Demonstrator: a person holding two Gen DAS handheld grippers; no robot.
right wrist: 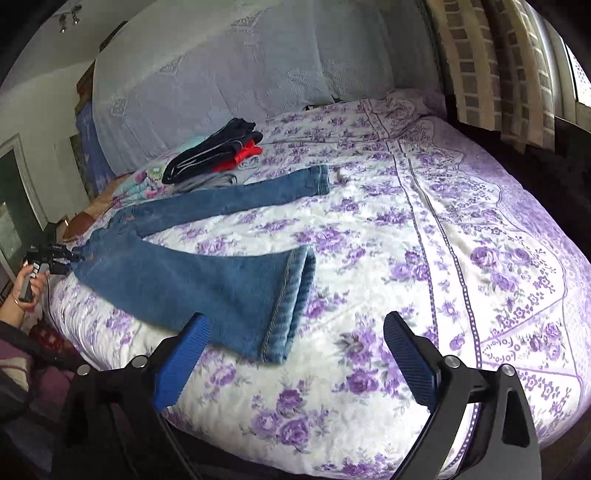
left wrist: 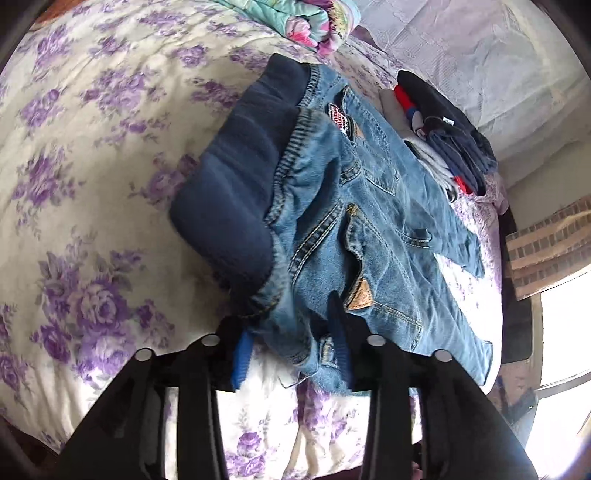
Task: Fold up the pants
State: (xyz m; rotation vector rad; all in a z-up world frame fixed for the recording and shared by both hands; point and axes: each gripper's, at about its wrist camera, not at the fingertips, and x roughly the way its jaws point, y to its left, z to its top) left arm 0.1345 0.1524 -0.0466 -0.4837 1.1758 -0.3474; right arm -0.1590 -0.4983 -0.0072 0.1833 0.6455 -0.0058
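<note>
Blue jeans [left wrist: 373,229] with a dark fleece lining [left wrist: 236,192] lie spread on the floral bedspread [left wrist: 92,147]. In the left wrist view my left gripper [left wrist: 291,354] has its blue pads on either side of the waistband corner, with denim bunched between them. In the right wrist view the jeans [right wrist: 192,273] lie with both legs apart. My right gripper [right wrist: 291,354] is open and empty, just short of the near leg's hem [right wrist: 284,306]. The left gripper [right wrist: 55,258] shows at the far left at the waist.
A stack of folded clothes [right wrist: 218,151] sits near the headboard beyond the far leg; it also shows in the left wrist view [left wrist: 443,136]. A rolled floral quilt [left wrist: 306,22] lies at the bed's far end. Curtains and a window [right wrist: 498,66] are on the right.
</note>
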